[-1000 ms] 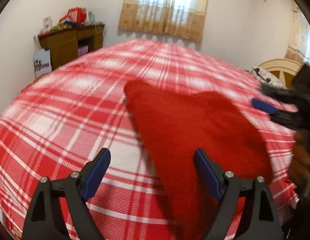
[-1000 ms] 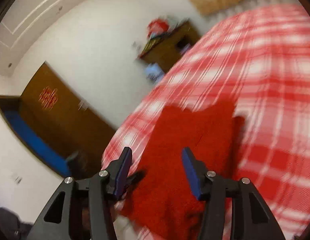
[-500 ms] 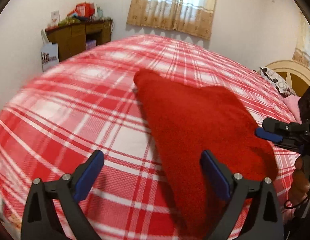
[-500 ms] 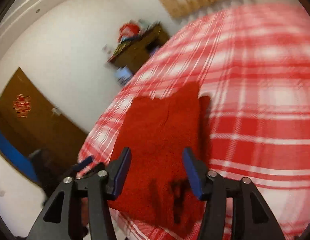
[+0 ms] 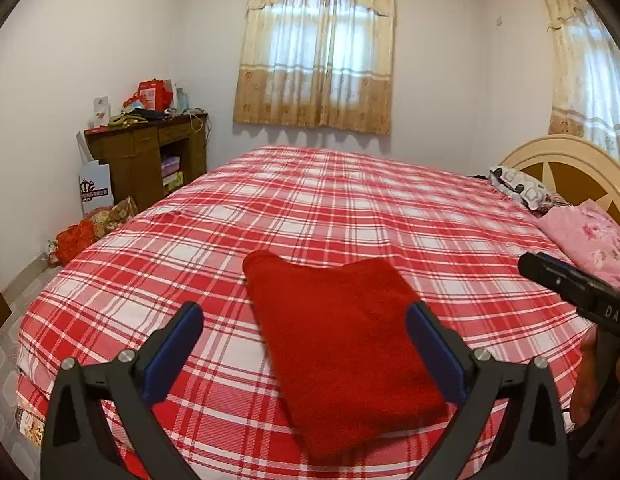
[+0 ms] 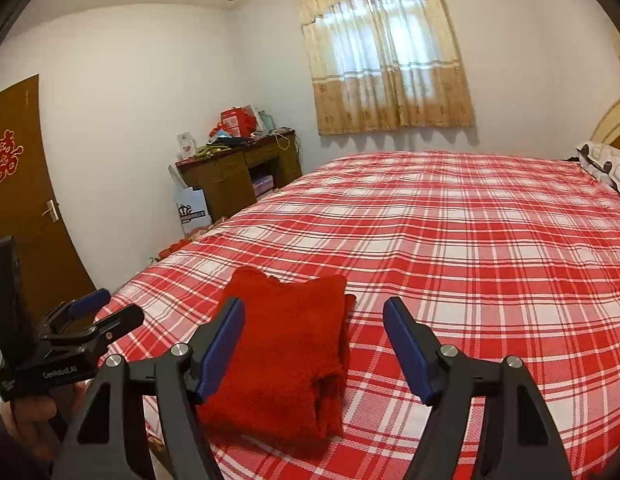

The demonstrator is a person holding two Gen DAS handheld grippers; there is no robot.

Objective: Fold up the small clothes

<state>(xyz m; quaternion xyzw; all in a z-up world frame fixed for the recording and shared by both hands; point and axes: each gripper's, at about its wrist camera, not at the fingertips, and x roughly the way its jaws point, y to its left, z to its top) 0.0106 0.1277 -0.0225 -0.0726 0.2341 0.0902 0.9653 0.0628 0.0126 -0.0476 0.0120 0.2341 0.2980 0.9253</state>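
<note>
On the plaid bed, the folded red garment lies lengthwise toward the window.

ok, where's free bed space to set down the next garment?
Free: plaid bedspread between the folded red garment and the window-side edge, and its left strip toward the desk. Crowded: headboard end with pillows.
</note>
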